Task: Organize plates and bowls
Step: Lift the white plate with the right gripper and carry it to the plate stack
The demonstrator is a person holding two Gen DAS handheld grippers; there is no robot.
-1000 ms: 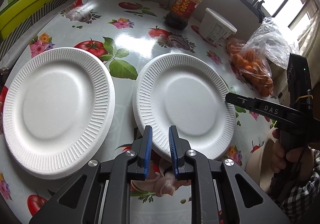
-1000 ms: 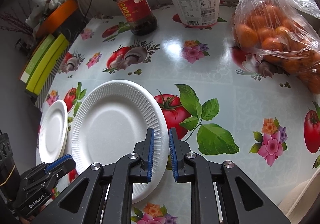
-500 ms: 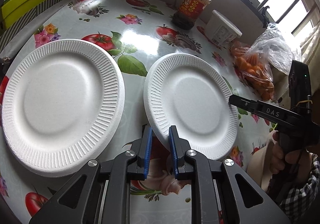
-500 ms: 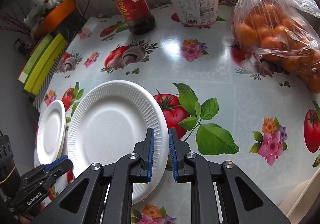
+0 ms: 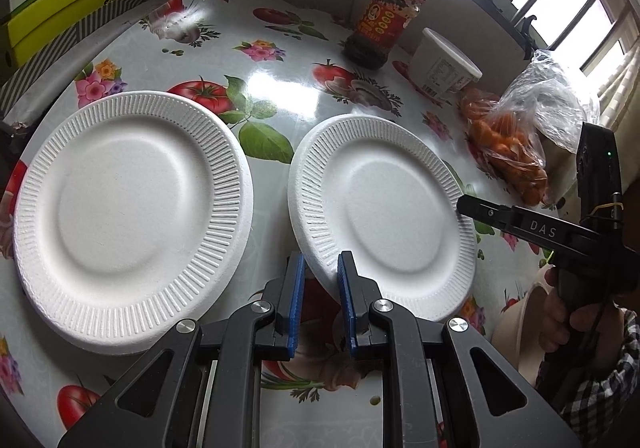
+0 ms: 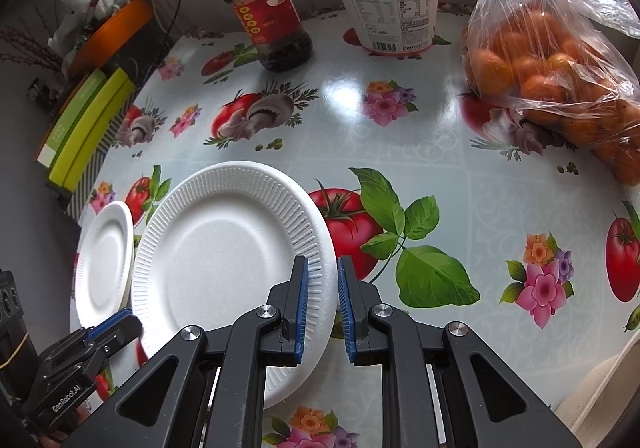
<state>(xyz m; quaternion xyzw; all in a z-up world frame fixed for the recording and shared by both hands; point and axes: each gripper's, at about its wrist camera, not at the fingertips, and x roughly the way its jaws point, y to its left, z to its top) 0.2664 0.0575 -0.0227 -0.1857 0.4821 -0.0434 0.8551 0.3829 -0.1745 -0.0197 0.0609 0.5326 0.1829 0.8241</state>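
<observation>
Two white foam plates lie side by side on the flowered tablecloth: a left plate [image 5: 132,207] and a right plate [image 5: 384,211]. My left gripper [image 5: 319,268] has its blue pads closed on the near-left rim of the right plate. My right gripper [image 6: 322,268] has its pads closed on the same plate's [image 6: 228,260] opposite rim, and it also shows from the side in the left wrist view [image 5: 464,203]. The left plate [image 6: 106,264] lies beyond it, and the left gripper [image 6: 124,322] shows at the lower left of the right wrist view.
A red-labelled jar [image 6: 268,15], a white tub [image 6: 390,7] and a bag of oranges [image 6: 552,71] stand along the table's far side. Green and yellow boxes [image 5: 72,3] sit off the left edge. A beige bowl rim [image 5: 516,324] shows near the right hand.
The left gripper has shifted right and slightly forward along the right plate's rim. The right gripper and the plates have barely moved.
</observation>
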